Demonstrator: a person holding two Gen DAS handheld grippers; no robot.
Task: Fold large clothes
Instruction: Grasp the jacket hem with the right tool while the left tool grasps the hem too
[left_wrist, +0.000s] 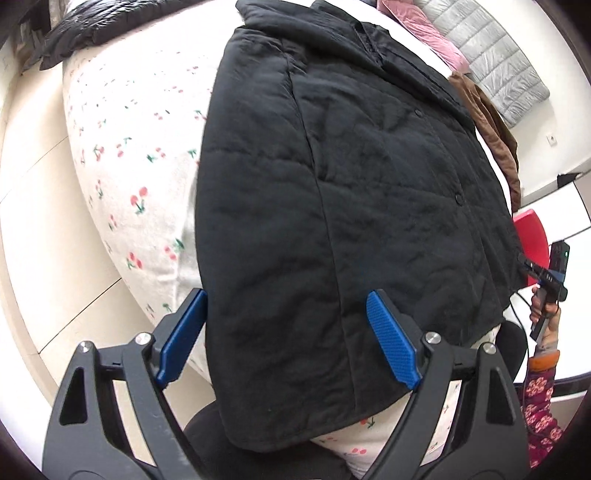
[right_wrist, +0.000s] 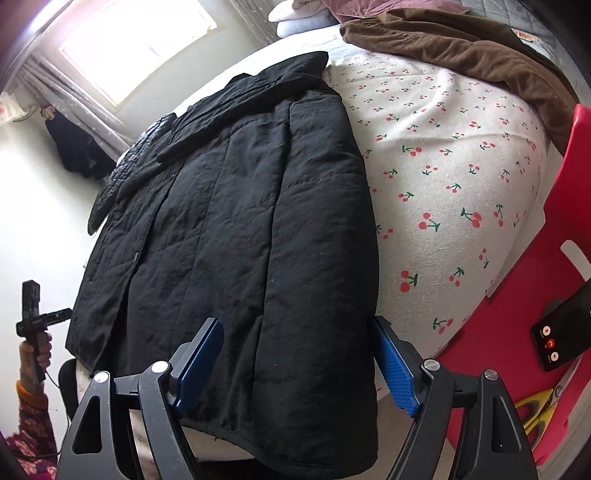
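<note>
A large black quilted coat (left_wrist: 351, 192) lies flat on the cherry-print bed (left_wrist: 122, 177), sides folded in, hem hanging over the near edge. It also shows in the right wrist view (right_wrist: 236, 229). My left gripper (left_wrist: 288, 332) is open above the hem's left part, blue pads wide apart, holding nothing. My right gripper (right_wrist: 299, 358) is open above the hem's right part, empty. Each gripper shows small in the other's view: the right one (left_wrist: 546, 280) and the left one (right_wrist: 37, 321).
A brown garment (right_wrist: 461, 48) lies on the bed's far right, with pink (left_wrist: 424, 29) and grey quilted items (left_wrist: 498, 62) beyond. A red stool (right_wrist: 524, 332) with a black device (right_wrist: 561, 336) and yellow scissors (right_wrist: 535, 410) stands right. Another black garment (left_wrist: 92, 26) lies far left.
</note>
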